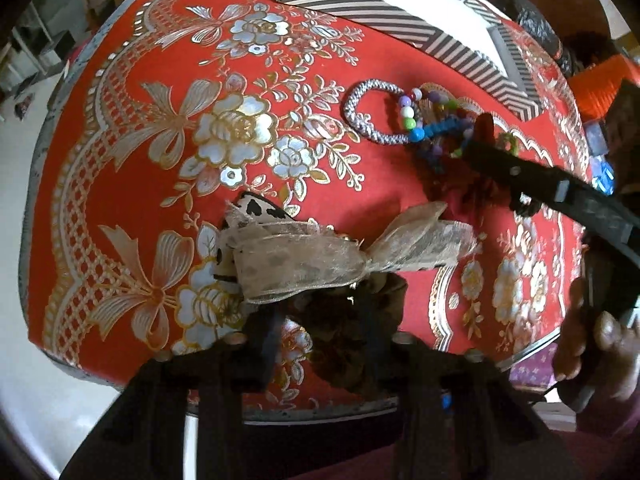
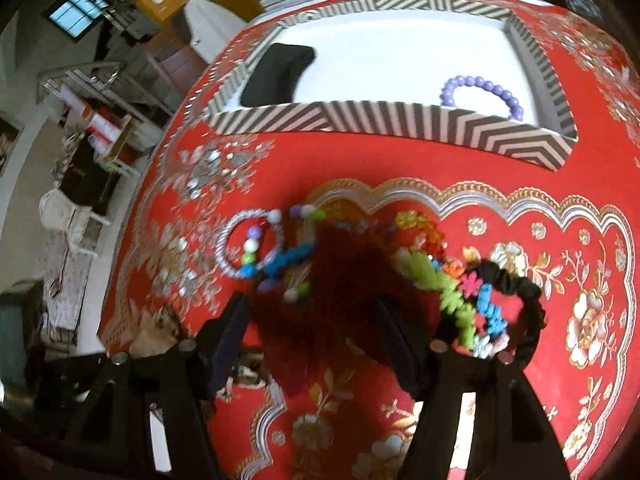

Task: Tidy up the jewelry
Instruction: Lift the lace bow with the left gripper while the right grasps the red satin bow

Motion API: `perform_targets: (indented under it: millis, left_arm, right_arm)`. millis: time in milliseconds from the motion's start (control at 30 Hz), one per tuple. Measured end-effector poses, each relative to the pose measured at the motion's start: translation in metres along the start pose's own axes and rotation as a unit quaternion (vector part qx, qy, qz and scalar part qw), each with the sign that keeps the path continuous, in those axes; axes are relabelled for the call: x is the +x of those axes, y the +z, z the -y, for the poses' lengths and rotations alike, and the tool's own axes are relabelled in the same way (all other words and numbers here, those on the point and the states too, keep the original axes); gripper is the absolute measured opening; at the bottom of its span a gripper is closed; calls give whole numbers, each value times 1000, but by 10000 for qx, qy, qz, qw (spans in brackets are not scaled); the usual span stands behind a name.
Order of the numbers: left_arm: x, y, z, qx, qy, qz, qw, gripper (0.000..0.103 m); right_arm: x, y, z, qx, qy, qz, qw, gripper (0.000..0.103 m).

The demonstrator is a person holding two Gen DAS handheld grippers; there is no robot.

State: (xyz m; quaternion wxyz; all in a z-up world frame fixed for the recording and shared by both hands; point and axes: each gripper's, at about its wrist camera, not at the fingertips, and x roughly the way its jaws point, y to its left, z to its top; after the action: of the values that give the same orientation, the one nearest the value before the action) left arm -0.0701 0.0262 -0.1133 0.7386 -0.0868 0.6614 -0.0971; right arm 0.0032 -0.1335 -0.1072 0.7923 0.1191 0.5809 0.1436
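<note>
My left gripper (image 1: 320, 304) is shut on a brown scrunchie with a sheer beige ribbon bow (image 1: 320, 260), held above the red table. My right gripper (image 2: 312, 320) is open, its fingers either side of a dark red fuzzy scrunchie (image 2: 340, 276) lying on the table. Beside that lie a silver braided ring (image 2: 248, 242), a multicolour bead bracelet (image 2: 251, 245), a blue piece (image 2: 292, 256), a green and blue flower bracelet (image 2: 452, 296) and a black scrunchie (image 2: 516, 280). The striped tray (image 2: 400, 120) holds a purple bead bracelet (image 2: 482, 90) and a black pad (image 2: 278, 74).
The red floral tablecloth (image 1: 160, 140) covers a round table. In the left wrist view the right gripper's arm (image 1: 560, 192) reaches over the jewelry pile (image 1: 420, 120), and the striped tray (image 1: 360, 4) stands at the far side. Chairs and shelves stand beyond the table.
</note>
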Motion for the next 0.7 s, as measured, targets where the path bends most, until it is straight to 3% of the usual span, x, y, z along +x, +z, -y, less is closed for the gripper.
perform_targets:
  millis: [133, 233, 500, 700]
  left_arm:
    - [-1, 2, -3, 42, 17, 5, 10000, 0]
    - [-10, 1, -4, 89, -27, 91, 9999, 0]
    - [-53, 24, -6, 178, -219, 394, 9988, 0]
    - [-83, 60, 2, 343, -338, 748, 9960, 0]
  right_arm:
    - [1, -1, 2, -131, -332, 79, 9993, 27]
    - [-4, -4, 11, -50, -138, -5, 9999, 18]
    - [-69, -4, 19, -85, 568, 362, 9977, 16]
    - [-104, 16, 25, 8, 811, 855, 9930, 16]
